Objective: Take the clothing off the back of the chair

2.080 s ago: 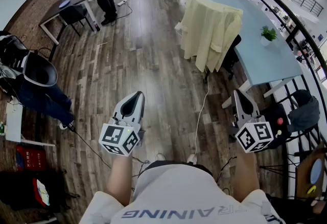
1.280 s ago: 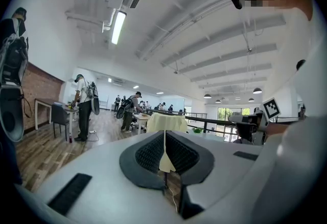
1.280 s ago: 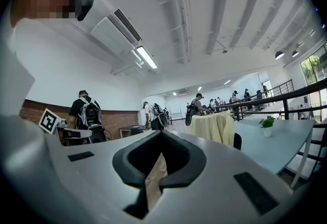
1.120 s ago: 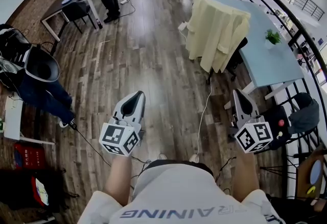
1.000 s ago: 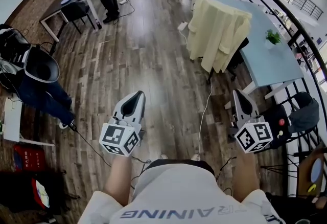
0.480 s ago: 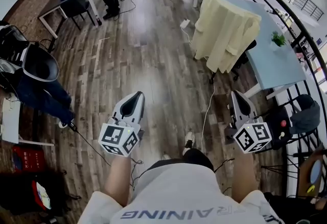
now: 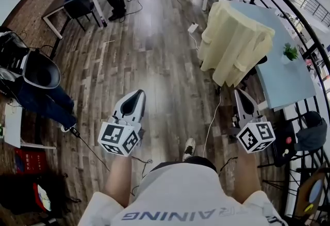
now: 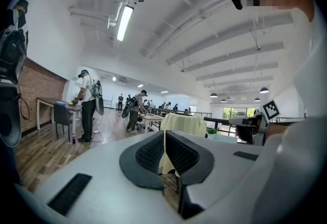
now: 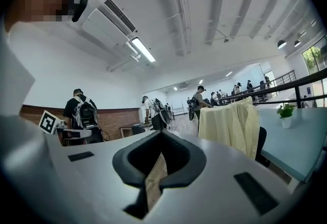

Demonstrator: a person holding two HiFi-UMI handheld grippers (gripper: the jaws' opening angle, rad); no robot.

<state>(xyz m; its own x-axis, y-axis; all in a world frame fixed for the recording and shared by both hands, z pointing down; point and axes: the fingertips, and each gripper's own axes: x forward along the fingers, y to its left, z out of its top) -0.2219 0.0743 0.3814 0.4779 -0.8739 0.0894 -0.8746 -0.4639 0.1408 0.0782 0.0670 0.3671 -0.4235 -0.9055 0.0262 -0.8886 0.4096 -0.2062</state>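
A pale yellow garment (image 7: pixel 234 42) hangs over the back of a dark chair (image 7: pixel 256 64) beside a light blue table (image 7: pixel 282 73). It shows in the left gripper view (image 8: pixel 182 125) and the right gripper view (image 9: pixel 233 126) too, some way ahead of both tools. My left gripper (image 7: pixel 137 97) is held at waist height over the wooden floor, shut and empty. Just below the garment in the head view is my right gripper (image 7: pixel 239 94), shut with nothing in it. Neither touches the garment.
A white cable (image 7: pixel 213 116) runs across the floor from the chair toward my feet. A small potted plant (image 7: pixel 290 52) stands on the table. A black railing (image 7: pixel 304 29) lines the right side. People stand by desks (image 7: pixel 77 0) at the back left, and one sits at far left (image 7: pixel 36 83).
I have walked forward: the chair with the garment has come closer and lower in the head view, now right ahead of the right gripper. Both grippers stay shut, held as before.
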